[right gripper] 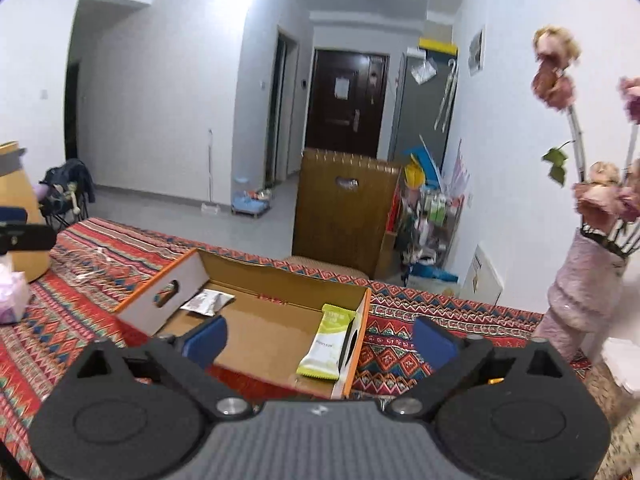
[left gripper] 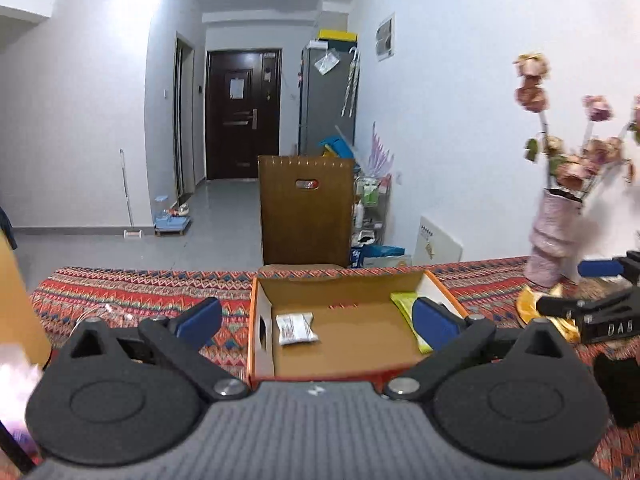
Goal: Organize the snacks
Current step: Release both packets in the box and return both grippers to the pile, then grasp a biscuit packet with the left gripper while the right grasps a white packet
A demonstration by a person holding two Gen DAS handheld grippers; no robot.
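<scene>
An open cardboard box with orange edges (left gripper: 340, 360) (right gripper: 240, 276) sits on the patterned tablecloth. Inside lie a white snack packet (left gripper: 296, 328) (right gripper: 208, 302) at the left and a yellow-green snack bar (right gripper: 326, 332) (left gripper: 404, 304) against the right wall. My left gripper (left gripper: 318, 324) is open and empty, held above the box's near side. My right gripper (right gripper: 320, 340) is open and empty, above the box's near right corner. The right gripper also shows at the right edge of the left wrist view (left gripper: 592, 304), above an orange-yellow packet (left gripper: 528, 308).
A pink vase with dried roses (left gripper: 556, 236) (right gripper: 580, 292) stands on the table's right. A tan cylinder (right gripper: 20, 216) and a pink bag (right gripper: 12, 300) stand at the left. A brown chair back (left gripper: 306, 208) is behind the table.
</scene>
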